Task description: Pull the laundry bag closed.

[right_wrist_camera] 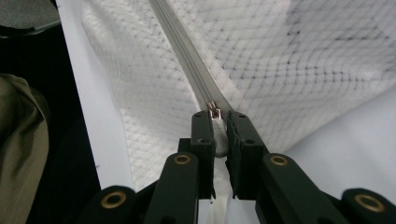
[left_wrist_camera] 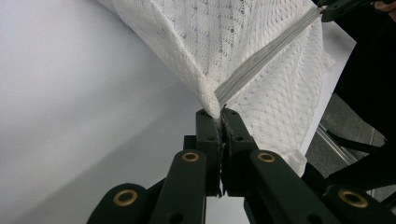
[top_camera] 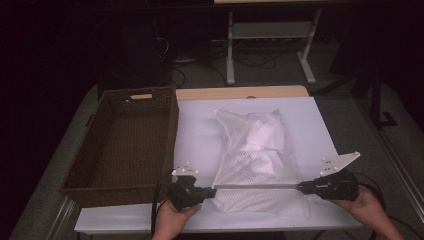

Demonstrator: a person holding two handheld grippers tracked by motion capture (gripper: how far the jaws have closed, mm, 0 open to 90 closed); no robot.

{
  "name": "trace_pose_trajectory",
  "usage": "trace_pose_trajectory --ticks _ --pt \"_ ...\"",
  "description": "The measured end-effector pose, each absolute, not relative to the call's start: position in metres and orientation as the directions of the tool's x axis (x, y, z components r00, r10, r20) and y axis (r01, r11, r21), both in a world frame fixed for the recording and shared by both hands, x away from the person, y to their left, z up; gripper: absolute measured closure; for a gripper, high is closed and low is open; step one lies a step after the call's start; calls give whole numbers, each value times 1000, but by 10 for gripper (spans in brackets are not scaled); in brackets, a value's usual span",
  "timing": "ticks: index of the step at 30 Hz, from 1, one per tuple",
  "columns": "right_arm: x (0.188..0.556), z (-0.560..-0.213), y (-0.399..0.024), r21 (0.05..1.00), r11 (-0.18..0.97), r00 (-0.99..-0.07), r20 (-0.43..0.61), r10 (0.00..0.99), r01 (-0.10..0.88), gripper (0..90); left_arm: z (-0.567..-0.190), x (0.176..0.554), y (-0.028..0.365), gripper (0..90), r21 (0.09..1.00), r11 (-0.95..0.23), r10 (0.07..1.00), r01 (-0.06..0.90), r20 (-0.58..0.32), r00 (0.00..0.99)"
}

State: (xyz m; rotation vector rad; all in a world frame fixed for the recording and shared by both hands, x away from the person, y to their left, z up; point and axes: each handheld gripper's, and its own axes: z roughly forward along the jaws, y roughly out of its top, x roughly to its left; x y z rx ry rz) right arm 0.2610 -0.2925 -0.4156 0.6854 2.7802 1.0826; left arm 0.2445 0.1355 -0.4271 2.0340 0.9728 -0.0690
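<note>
Stretching along the lower middle of the high view, the zipper of the mesh bag lies taut between the left gripper, clenched on its end, and the right gripper, clenched on the zipper pull, on the bench.

The left gripper has its two black jaws pressed together on the corner of a white mesh fabric bag, right at the end of the bag's grey zipper strip. From that pinched corner the zipper runs taut and straight up to the right, where the dark tip of the other gripper meets its far end. The bag spreads above the jaws, over a smooth white tabletop lying to its left.
</note>
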Motion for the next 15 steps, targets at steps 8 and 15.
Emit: trace_pose_trajectory --ticks 8,15 --pt "261 -421 -307 652 641 -882 94 462 405 815 -428 244 135 876 677 -330 613 658 -377 694" --pt "261 -427 -317 647 633 -873 106 476 424 815 -429 243 133 878 677 -339 611 654 -370 700"
